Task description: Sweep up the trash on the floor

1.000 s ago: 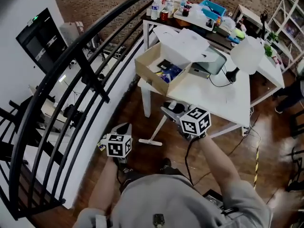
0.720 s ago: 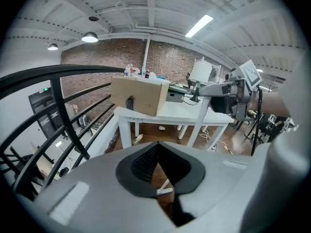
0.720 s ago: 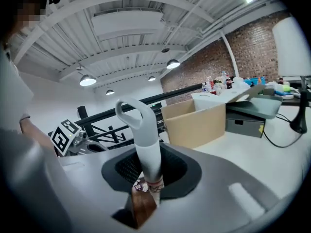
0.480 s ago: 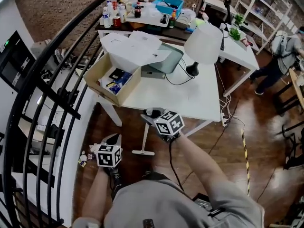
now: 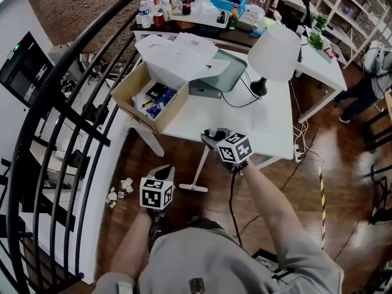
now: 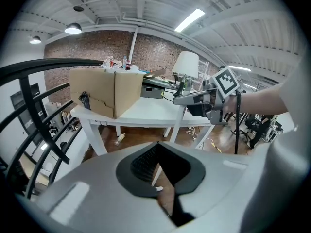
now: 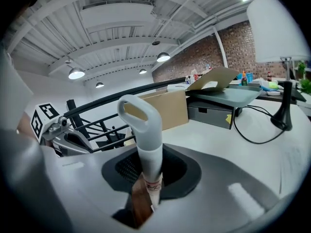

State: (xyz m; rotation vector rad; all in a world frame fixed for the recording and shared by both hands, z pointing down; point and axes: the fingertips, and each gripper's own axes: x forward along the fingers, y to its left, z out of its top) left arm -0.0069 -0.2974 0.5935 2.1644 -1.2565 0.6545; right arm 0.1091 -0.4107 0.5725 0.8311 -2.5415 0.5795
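My right gripper is shut on the white looped handle of a broom. Its pole slants down to the broom head, which rests on the wooden floor beside the table leg. A small heap of crumpled trash lies on the floor by the railing, left of my left gripper. That gripper hangs above the floor with its jaws a little apart and nothing between them. In the left gripper view bare floor shows through the gap, and the right gripper is ahead at the right.
A white table carries an open cardboard box, a printer, a lamp and cables. A black stair railing runs along the left. A plastic bottle lies under the table. A person stands at the far right.
Both hands have travelled across the floor beside the table, the broom staying in my right gripper. The trash heap now lies further left of my left gripper.
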